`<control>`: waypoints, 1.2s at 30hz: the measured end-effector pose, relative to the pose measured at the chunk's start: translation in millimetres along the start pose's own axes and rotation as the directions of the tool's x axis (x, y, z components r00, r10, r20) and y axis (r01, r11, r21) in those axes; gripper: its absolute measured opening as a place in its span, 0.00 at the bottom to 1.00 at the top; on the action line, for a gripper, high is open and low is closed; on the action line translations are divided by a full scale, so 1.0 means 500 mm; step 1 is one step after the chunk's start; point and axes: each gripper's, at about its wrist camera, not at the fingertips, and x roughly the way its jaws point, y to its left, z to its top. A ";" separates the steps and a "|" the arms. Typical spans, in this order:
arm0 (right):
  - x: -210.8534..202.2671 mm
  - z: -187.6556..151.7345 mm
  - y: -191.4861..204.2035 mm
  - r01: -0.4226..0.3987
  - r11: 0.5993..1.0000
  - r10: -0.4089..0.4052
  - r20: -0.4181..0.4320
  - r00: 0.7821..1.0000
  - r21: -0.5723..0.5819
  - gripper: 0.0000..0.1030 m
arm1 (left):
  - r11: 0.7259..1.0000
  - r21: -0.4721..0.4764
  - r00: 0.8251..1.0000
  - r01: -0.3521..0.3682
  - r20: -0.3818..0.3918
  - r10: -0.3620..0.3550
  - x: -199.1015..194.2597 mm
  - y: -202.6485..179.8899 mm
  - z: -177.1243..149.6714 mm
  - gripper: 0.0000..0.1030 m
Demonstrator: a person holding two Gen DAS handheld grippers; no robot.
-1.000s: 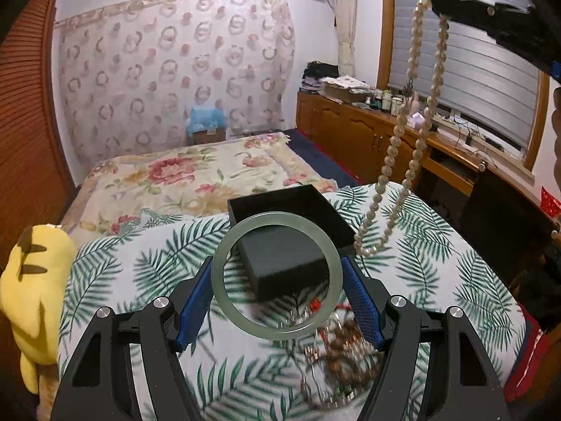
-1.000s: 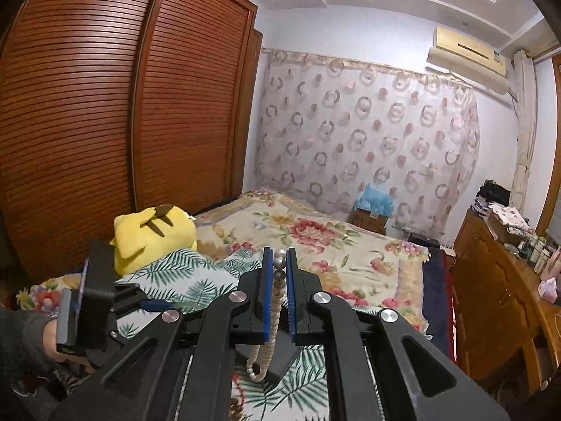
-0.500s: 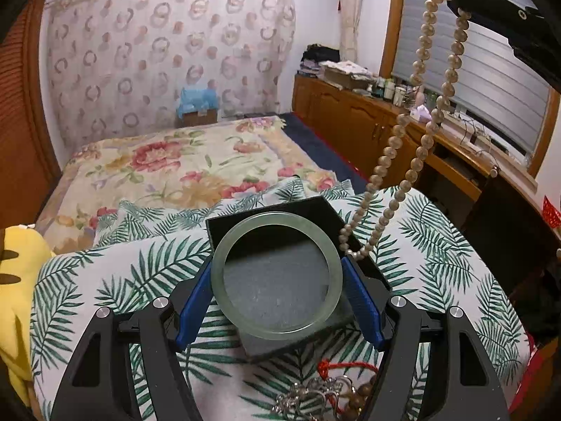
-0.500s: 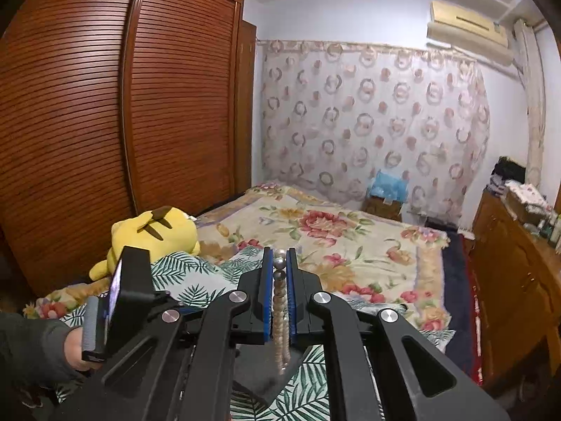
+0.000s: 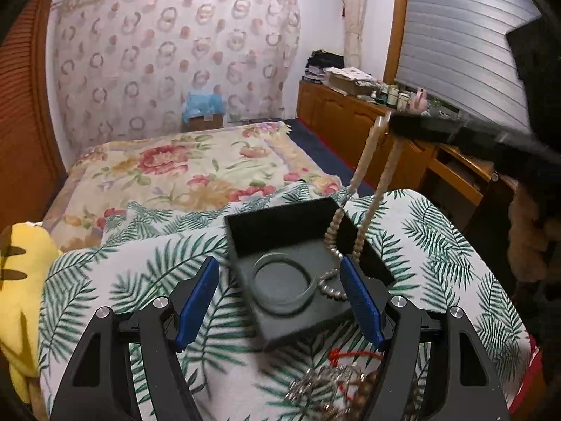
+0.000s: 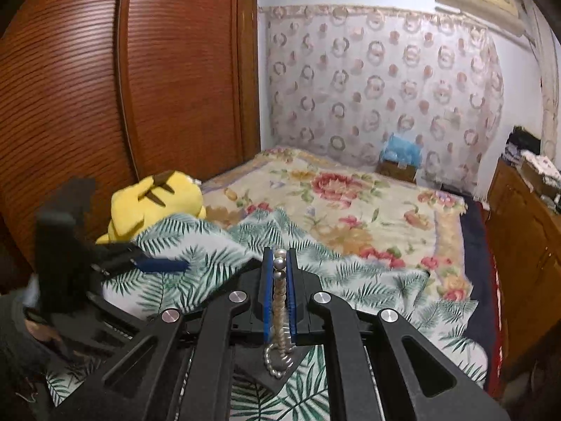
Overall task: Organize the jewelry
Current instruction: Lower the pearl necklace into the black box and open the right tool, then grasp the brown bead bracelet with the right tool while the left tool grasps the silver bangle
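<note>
Pearl-coloured bead necklace [image 5: 364, 189] hangs as a long loop from the right gripper [image 6: 279, 263], whose blue-padded fingers are pinched narrowly on the strand near its top; the lower end of the loop lies curled on the grey foam floor of the open black square jewellery box [image 5: 280, 224], at its right side, just beside the pale green round bangle [image 5: 282, 284] lying flat in the middle of the box. In the right wrist view the box is almost wholly hidden behind the gripper body; only the bead curl and a grey corner show. The left gripper [image 5: 280, 301] stands with its fingers spread wide and empty, straddling the near part of the box. The box sits on the palm-leaf printed quilt [image 5: 140, 266] towards the middle of the bed. A tangled heap of further jewellery [image 5: 336, 382] with a red cord lies at the quilt's near edge, partly covered by the left gripper and cut off by the frame; its pieces cannot be told apart. The upper necklace and right gripper are motion-blurred. No legible writing or brand is visible.
</note>
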 end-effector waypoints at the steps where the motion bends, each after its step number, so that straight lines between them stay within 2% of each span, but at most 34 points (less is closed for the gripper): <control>1: 0.007 -0.008 0.002 -0.004 1.000 0.004 -0.009 1.000 0.006 0.08 | 1.000 -0.003 1.000 -0.004 0.001 0.004 -0.007 0.003 -0.006 0.66; 8: 0.035 -0.053 0.018 -0.004 1.000 0.005 -0.043 0.999 0.031 0.09 | 1.000 -0.017 1.000 -0.024 -0.007 0.024 -0.043 0.009 -0.057 0.67; 15: 0.002 -0.084 0.032 -0.001 0.999 0.003 -0.037 0.999 0.055 0.09 | 0.999 -0.033 1.000 -0.020 -0.010 0.020 -0.077 0.005 -0.108 0.67; 21: -0.033 -0.164 0.069 0.006 0.997 -0.001 -0.058 0.998 0.082 0.09 | 0.999 -0.039 1.000 -0.007 -0.016 0.006 -0.106 -0.003 -0.149 0.67; 25: -0.036 -0.222 0.090 0.028 0.995 -0.018 -0.106 0.994 0.093 0.09 | 0.999 -0.044 1.000 -0.002 -0.014 0.002 -0.124 -0.005 -0.177 0.67; 26: -0.035 -0.237 0.094 0.032 0.995 -0.020 -0.120 0.993 0.099 0.09 | 0.999 -0.044 1.000 -0.003 -0.015 0.002 -0.126 -0.005 -0.180 0.67; 28: -0.032 -0.255 0.095 0.029 0.993 -0.013 -0.140 0.990 0.117 0.19 | 0.999 -0.044 1.000 -0.006 -0.017 0.005 -0.133 -0.007 -0.195 0.67; 36: -0.013 -0.308 0.106 0.012 0.988 0.018 -0.194 0.981 0.154 0.19 | 0.998 -0.064 0.999 -0.014 -0.039 0.012 -0.146 -0.001 -0.241 0.67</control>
